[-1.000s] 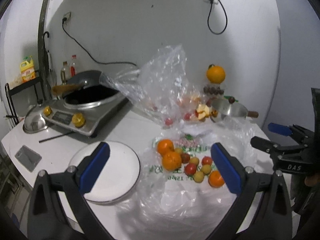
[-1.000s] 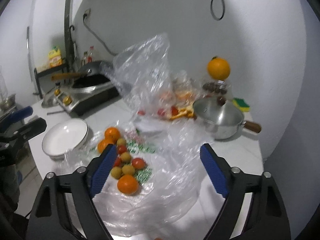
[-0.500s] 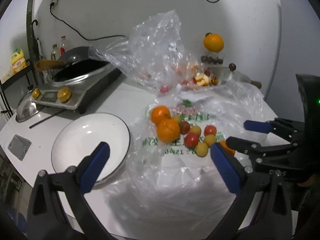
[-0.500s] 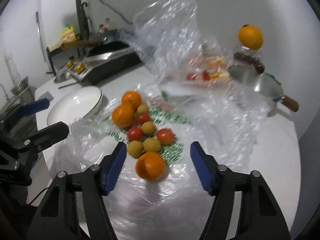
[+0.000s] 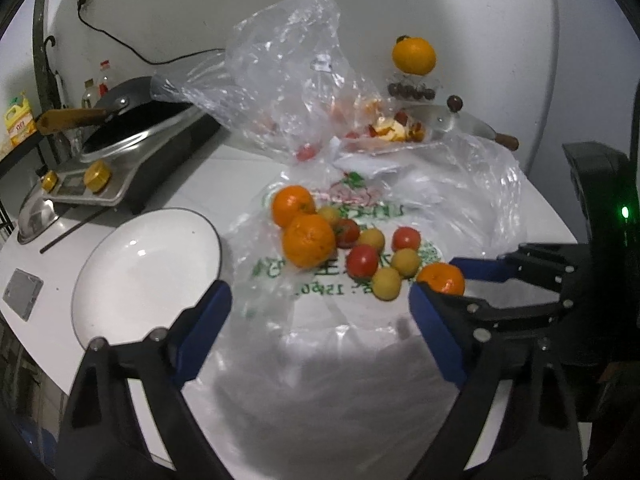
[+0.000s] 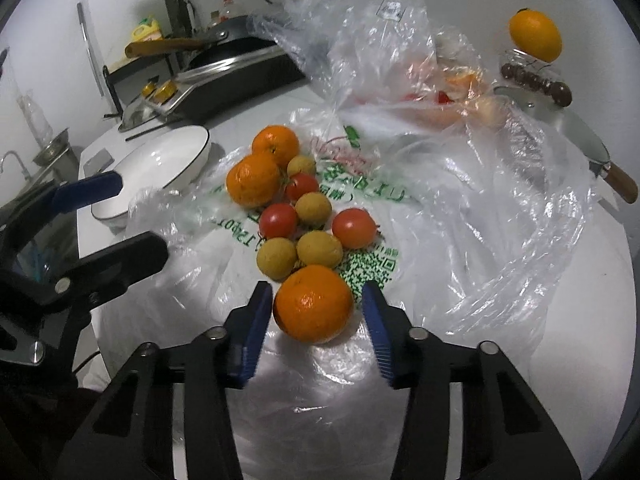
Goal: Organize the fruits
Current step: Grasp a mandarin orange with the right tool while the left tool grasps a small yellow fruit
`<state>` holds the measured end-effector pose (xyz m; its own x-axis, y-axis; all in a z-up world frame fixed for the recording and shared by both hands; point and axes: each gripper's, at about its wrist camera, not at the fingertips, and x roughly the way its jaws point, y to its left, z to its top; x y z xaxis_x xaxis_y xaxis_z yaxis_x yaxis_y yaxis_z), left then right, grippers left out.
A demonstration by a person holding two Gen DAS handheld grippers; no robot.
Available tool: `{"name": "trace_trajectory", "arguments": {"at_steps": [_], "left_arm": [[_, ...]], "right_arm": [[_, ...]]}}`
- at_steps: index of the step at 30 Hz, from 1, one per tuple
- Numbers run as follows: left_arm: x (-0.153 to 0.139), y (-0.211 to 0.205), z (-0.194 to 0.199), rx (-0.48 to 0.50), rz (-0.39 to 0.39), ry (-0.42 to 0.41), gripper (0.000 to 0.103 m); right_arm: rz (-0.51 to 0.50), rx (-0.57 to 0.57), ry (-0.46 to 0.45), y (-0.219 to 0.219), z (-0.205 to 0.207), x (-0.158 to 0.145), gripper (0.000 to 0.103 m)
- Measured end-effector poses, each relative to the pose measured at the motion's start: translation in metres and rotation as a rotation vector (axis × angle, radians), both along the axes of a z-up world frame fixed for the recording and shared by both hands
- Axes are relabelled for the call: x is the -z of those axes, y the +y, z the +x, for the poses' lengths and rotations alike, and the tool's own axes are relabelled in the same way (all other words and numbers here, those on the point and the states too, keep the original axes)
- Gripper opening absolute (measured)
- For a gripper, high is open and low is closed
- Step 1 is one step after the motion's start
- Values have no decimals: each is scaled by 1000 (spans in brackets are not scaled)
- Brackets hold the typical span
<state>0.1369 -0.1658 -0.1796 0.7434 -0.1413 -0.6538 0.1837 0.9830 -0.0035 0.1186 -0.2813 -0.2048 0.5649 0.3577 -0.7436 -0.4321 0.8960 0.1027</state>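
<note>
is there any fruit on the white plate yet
No, the white plate lies bare beside the plastic bag, and the oranges, tomatoes and small yellow fruits all sit on the bag.

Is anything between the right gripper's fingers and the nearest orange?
Nothing visible. The right gripper is closing with the nearest orange between its blue pads, a narrow gap showing on each side. The orange lies on the plastic bag, close to two yellow fruits.
</note>
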Motion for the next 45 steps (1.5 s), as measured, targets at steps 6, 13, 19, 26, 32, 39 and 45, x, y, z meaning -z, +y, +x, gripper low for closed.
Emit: {"name": "trace_trajectory", "arguments": {"at_steps": [6,13,19,26,32,39,45], "left_arm": [[11,-12,11,20,-17,55,72],[26,-31,24,61,-12,110,59],[38,-42,37,82,-9,158,50],[49,-47,48,98,-16,196,37],[49,-50,52,118,-20,196,27],[47,-54,45,156,-24,192,24],[43,-51,34,156,-24,180,24]], "right_arm": [[10,-31,-11,-6,-5,-3,43],[45,10,-36,-29,-2,-12,43],[68,23,-39,-43,4,-13,43],[84,11,-28,-42,9,-10,43],[91,15,-24,-44,11,-8,43],[87,19,-31,-44,9,-9,43],[77,15,-44,-41,4,-13,43]]}}
